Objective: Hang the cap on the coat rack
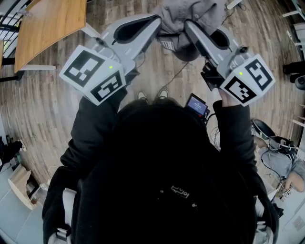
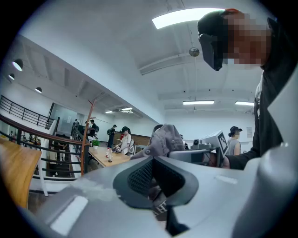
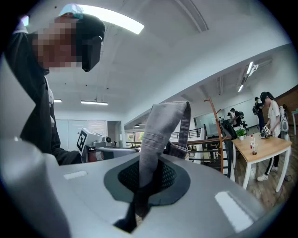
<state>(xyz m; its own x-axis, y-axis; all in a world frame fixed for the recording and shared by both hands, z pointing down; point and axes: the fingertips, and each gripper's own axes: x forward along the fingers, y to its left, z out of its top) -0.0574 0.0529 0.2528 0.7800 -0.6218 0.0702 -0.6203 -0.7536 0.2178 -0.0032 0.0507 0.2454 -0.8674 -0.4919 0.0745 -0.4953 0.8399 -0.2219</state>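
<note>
Floor [image 1: 43, 119], left tool [image 1: 158, 23], right tool [image 1: 190, 27] clamping cap [image 1: 202, 10]

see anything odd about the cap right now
The grey cap hangs bunched and twisted between the left gripper and right gripper, both sets of jaws shut on it; no damage shows.

Grey cap [image 1: 177, 18], seemingly plain

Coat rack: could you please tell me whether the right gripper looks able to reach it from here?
Probably not yet. The right gripper, shut on the cap, is far from the coat rack, which stands in the background by the railing. Stepping closer should fix that.
</note>
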